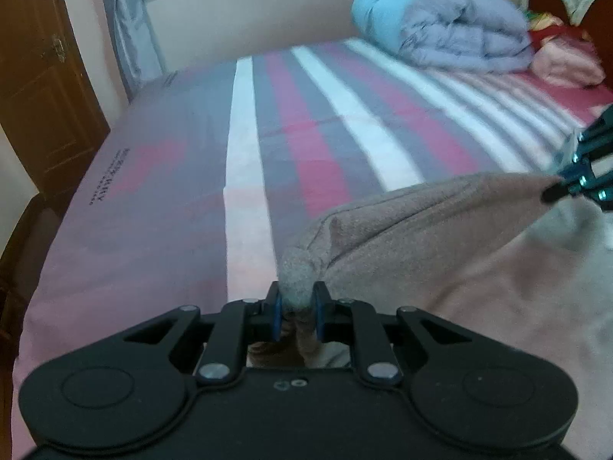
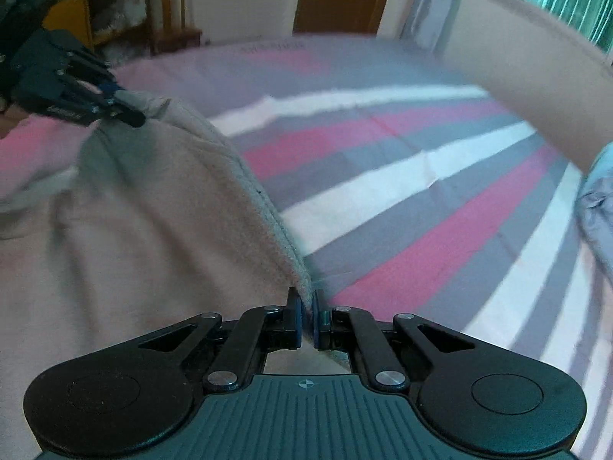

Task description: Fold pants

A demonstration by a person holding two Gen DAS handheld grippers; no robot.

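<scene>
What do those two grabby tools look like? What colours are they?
The left tool is black, with two rounded lobes like ears, silver rivets on its linkage bars and blue pads inside its fingertips. The right tool has the same black shape, silver rivets and blue pads, plus a ribbed dark teal plate bearing a small crosshair mark.

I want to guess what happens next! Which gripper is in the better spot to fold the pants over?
Probably neither alone. The left gripper and the right gripper each pinch one end of the same lifted edge of the pants, so both likely carry it over the striped bed sheet together.
</scene>
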